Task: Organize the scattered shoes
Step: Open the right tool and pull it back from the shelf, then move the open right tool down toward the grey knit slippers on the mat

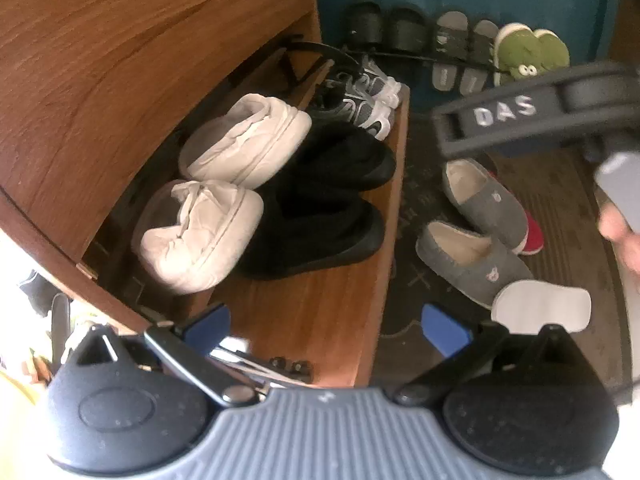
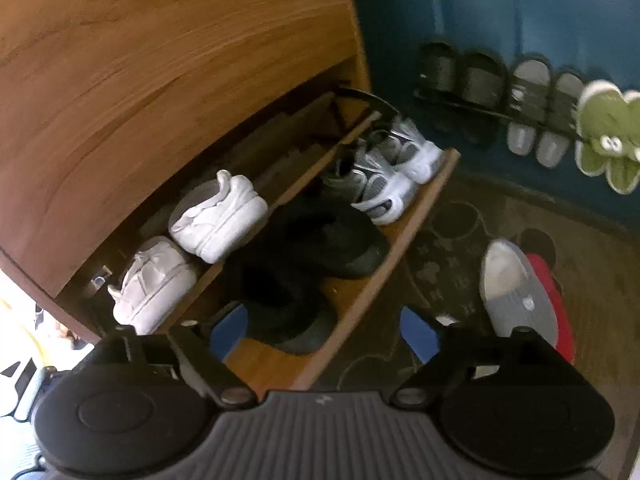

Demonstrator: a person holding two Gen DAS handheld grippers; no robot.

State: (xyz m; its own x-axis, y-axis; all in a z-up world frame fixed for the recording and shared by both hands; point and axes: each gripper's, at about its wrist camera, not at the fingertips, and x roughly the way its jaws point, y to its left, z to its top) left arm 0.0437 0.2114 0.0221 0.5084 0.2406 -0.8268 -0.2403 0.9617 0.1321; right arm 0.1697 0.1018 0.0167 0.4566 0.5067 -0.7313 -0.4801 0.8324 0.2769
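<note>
Both grippers, left gripper (image 1: pixel 326 326) and right gripper (image 2: pixel 324 330), are standing with fingers spread wide, gripping nothing. White sneakers (image 1: pixel 224 184), black shoes (image 1: pixel 320 208) and grey trainers (image 1: pixel 360 100) are sitting on the wooden shelf (image 1: pixel 312 320). Grey slippers (image 1: pixel 476 232) are lying on the floor mat (image 1: pixel 560 200) beside it.

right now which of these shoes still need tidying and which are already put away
Still to tidy:
- grey slippers, on the mat
- red shoe, under a grey slipper

Already put away:
- white sneakers, black shoes, grey trainers, in the cabinet
- black slides, grey slides, green slippers, on the wall rack
</note>
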